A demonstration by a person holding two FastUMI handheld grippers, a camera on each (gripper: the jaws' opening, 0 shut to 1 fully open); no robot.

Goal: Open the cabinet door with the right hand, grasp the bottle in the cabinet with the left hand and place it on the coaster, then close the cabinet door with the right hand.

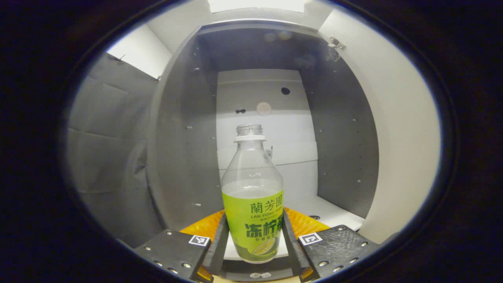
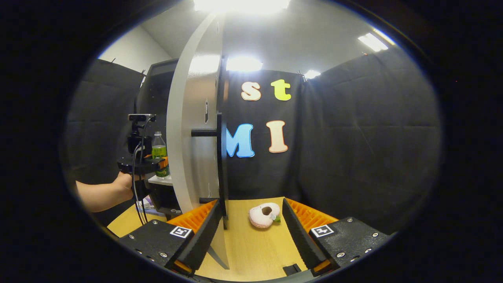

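While the bottle (image 1: 253, 196) stands upright at the front edge of the cabinet shelf (image 1: 334, 214), long axis vertical, my left gripper (image 1: 253, 243) closes on its lower body; my right gripper (image 2: 249, 232) waits open beside the swung-out door (image 2: 192, 137)

The cabinet door (image 2: 194, 129) stands open edge-on, its handle (image 2: 204, 133) protruding right. The cabinet (image 1: 184, 129) interior is bare around the bottle (image 1: 253, 200). A plush toy (image 2: 264, 215) lies on the table (image 2: 251, 243).
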